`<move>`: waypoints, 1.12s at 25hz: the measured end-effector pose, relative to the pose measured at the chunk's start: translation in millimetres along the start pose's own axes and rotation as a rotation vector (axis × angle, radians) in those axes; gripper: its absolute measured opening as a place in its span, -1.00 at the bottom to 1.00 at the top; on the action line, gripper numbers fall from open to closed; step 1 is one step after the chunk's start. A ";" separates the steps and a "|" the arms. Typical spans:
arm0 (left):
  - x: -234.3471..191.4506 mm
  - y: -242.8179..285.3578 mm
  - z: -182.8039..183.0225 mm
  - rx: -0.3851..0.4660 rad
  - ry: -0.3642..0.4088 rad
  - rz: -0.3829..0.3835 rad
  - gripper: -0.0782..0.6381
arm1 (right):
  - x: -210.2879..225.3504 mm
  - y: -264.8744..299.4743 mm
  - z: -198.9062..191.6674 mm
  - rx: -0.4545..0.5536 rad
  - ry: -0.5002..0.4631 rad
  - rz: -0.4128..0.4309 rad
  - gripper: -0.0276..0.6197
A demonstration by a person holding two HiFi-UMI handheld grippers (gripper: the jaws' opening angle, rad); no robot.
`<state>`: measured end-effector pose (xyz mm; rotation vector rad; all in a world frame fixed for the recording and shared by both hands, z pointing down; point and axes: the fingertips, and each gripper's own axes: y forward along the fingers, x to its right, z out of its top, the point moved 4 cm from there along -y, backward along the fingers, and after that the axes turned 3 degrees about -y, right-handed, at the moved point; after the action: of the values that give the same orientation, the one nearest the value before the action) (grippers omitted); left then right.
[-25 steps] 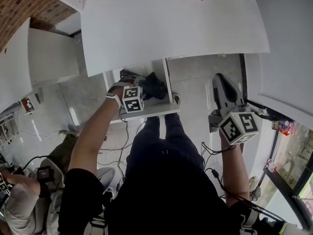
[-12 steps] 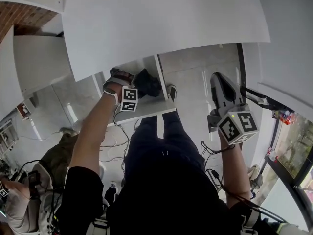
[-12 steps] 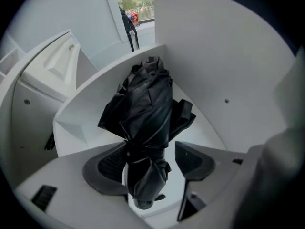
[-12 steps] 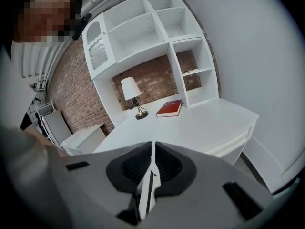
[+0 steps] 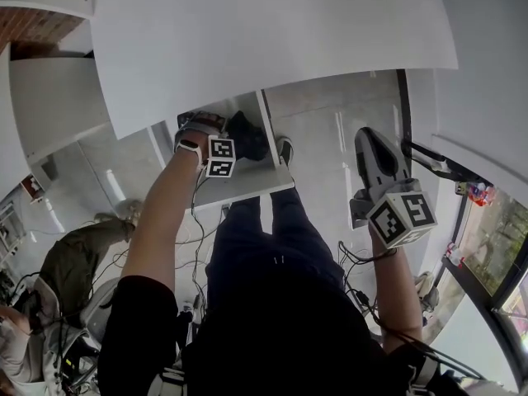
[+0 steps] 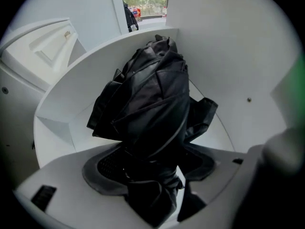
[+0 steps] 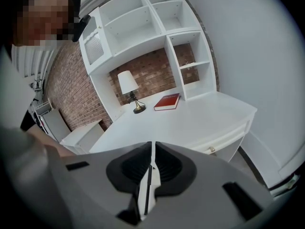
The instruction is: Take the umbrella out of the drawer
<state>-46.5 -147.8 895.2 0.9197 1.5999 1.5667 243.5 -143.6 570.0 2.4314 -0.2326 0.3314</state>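
Left gripper view: I point my left gripper (image 6: 156,170) into the drawer (image 6: 66,87), fingers (image 6: 102,168) just spread wide to straddle the umbrella (image 6: 150,97) inside; right gripper (image 7: 151,175) idles beside the drawer, fingers clenched, empty.

White desk (image 5: 272,40), brick wall (image 7: 157,74), shelving (image 7: 138,27), pale floor (image 5: 330,139).

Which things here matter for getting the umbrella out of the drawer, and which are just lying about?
For the job:
umbrella
drawer holding it
left gripper, jaws just opening wide, umbrella between them

Just lying about:
red book and lamp, both on the desk
right gripper, shut, empty, idle
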 end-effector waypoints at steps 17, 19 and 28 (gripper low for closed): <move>16.0 -64.5 -17.8 0.124 -0.595 0.059 0.00 | -28.3 -4.6 7.6 0.045 -0.003 0.061 -0.85; 16.8 -85.8 -18.6 0.133 -0.631 0.096 0.00 | -35.3 -6.9 12.1 0.055 -0.008 0.075 -0.85; 11.4 -175.3 -11.7 0.160 -0.624 0.271 0.00 | -66.8 -14.8 45.8 0.116 -0.052 0.141 -0.85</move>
<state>-64.5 -146.2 720.1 1.5826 1.1910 1.1536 191.8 -156.2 507.2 2.5464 -0.4194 0.3525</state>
